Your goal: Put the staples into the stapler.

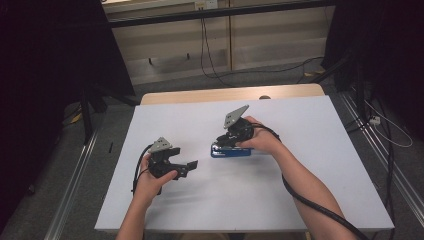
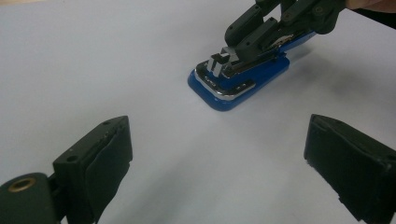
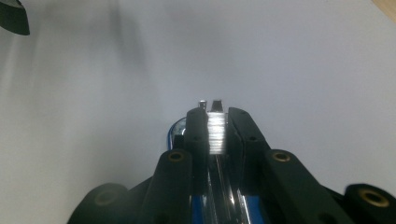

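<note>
High view shows our big white flat bench [image 1: 320,165] with the small blue plastic stapler with a shiny metal top [image 1: 231,151] lying near its middle. Our right tongs [image 2: 261,39] pinch the stapler's metal strip from both sides. Our left tongs [image 2: 217,163] are spread wide, near it but not touching. We should squeeze gently and keep the blue base flat, so it does not slip.

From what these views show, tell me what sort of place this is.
Probably a lab or workshop recording bay, not a home. A white-topped table stands on grey carpet between metal floor rails, with loose cables along the wall and dark curtains beside it. The right gripper grips a blue stapler.
</note>
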Tool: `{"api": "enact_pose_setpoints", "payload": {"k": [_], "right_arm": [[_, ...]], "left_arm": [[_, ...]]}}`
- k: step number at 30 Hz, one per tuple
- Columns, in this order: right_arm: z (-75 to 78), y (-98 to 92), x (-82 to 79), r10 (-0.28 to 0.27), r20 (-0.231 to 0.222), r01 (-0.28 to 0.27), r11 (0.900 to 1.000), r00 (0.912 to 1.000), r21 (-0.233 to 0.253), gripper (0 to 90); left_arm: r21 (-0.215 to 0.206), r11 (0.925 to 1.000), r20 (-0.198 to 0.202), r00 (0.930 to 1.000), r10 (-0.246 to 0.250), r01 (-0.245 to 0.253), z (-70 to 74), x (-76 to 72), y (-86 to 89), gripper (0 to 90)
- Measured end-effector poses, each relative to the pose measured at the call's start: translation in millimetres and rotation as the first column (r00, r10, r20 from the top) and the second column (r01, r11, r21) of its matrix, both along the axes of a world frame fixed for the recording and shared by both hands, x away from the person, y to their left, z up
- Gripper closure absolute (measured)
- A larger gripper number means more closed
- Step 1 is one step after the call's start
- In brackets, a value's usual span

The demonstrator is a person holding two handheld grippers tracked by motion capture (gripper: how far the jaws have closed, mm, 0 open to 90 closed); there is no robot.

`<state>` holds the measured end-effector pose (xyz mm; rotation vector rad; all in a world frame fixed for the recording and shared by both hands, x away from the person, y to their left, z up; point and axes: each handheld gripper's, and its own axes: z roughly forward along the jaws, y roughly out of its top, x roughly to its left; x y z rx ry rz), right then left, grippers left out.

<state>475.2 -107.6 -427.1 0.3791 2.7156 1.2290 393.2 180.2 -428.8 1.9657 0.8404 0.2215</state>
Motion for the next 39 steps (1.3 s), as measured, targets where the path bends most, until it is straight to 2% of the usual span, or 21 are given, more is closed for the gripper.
{"api": "enact_pose_setpoints", "payload": {"k": [19, 39], "right_arm": [[-4.7, -1.4, 1.6, 0.013, -0.010, -0.013, 1.000, 0.9999, 0.000, 79.6], [-1.5, -2.3, 4.2, 0.044, -0.006, -0.044, 0.999, 0.9990, 0.002, 79.6]], "left_arm": [[-0.007, 1.0000, -0.004, 1.0000, 0.003, -0.003, -0.1, 0.4, 1.8, 7.9], [-0.003, 1.0000, -0.005, 1.0000, 0.003, -0.003, -0.5, 1.1, 1.8, 7.9]]}}
